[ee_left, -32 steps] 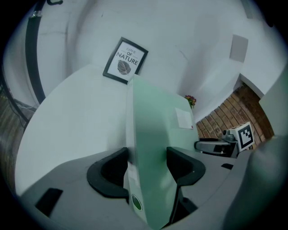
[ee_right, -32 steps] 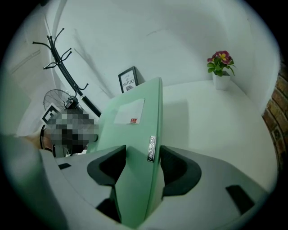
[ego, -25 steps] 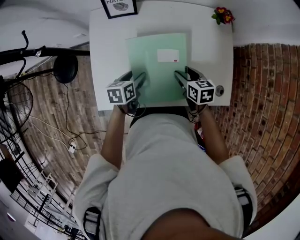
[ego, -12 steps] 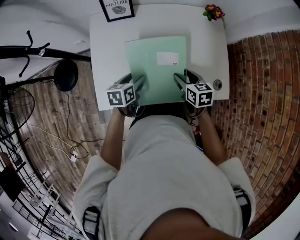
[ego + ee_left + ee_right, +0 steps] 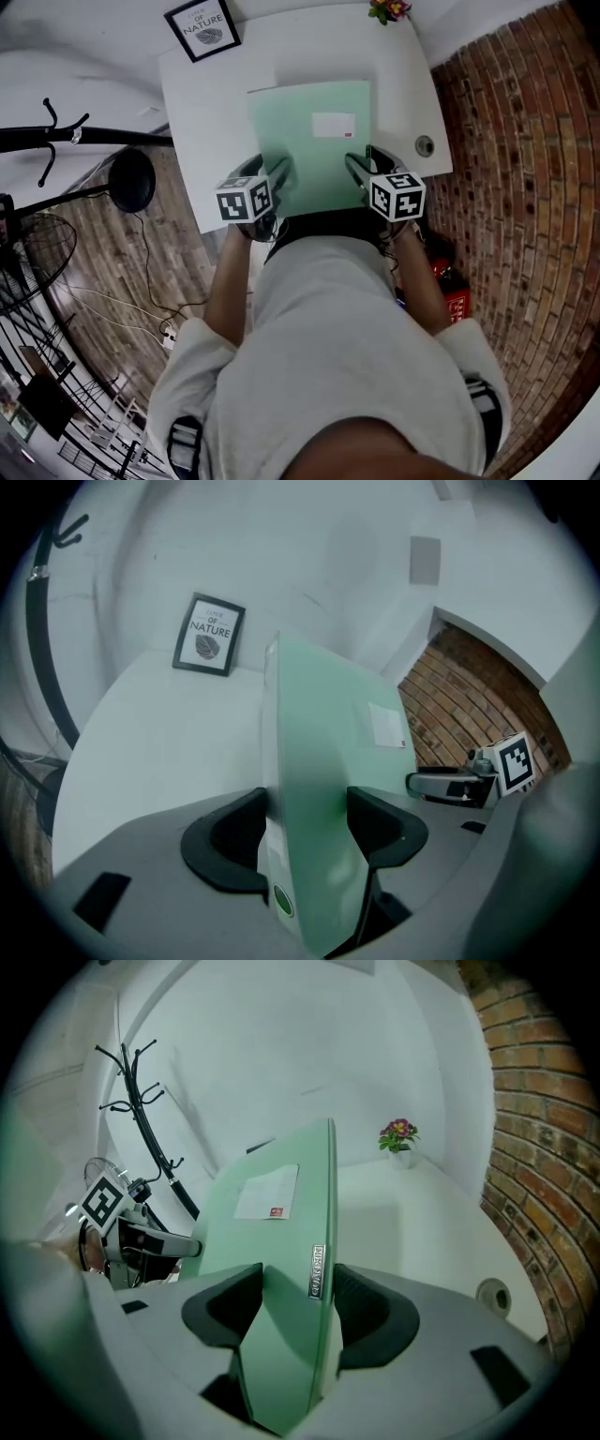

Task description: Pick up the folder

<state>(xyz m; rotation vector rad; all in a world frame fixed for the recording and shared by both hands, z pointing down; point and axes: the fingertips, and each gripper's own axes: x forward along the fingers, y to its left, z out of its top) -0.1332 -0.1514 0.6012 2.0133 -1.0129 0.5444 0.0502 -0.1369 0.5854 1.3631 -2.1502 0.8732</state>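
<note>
A pale green folder [image 5: 314,141] with a white label hangs over the white table [image 5: 202,122], held by its near corners. My left gripper [image 5: 279,174] is shut on its near left corner, my right gripper [image 5: 354,167] on its near right corner. In the left gripper view the folder [image 5: 319,761] stands edge-on between the dark pads [image 5: 230,836] of my left gripper [image 5: 305,832]. In the right gripper view the folder [image 5: 281,1269] sits likewise between the pads [image 5: 361,1312] of my right gripper [image 5: 295,1312], its spine edge toward the camera.
A framed print [image 5: 201,28] leans at the table's far left and a small flower pot [image 5: 389,10] stands at the far right. A round cable hole [image 5: 425,145] sits near the right edge. A brick floor lies to the right, a coat stand [image 5: 56,141] and fan to the left.
Both grippers, still shut on the folder, have drawn it toward the person, and its near edge now hangs past the table's front edge. The head view has also swung.
</note>
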